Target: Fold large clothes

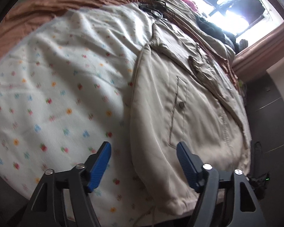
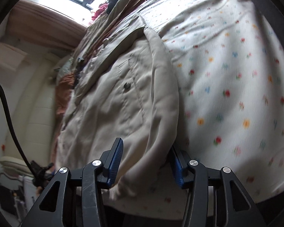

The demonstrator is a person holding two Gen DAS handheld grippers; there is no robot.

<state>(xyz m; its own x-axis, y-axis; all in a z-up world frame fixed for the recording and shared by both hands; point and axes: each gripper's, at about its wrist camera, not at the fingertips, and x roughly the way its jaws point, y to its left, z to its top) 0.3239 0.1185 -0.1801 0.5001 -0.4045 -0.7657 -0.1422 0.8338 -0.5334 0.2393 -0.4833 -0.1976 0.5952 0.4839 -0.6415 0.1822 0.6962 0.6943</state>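
A large beige jacket with a buttoned pocket lies spread on a white blanket with small flowers. My left gripper is open above the jacket's near left edge, its blue pads apart and empty. In the right wrist view the jacket fills the middle and its folded sleeve edge runs down between the fingers. My right gripper is open, with the sleeve's rounded end lying between its pads and not pinched.
A brown sheet is bunched at the far end of the bed. Dark clothes are piled by a bright window. A black cable hangs at the left of the right wrist view, near a cream wall.
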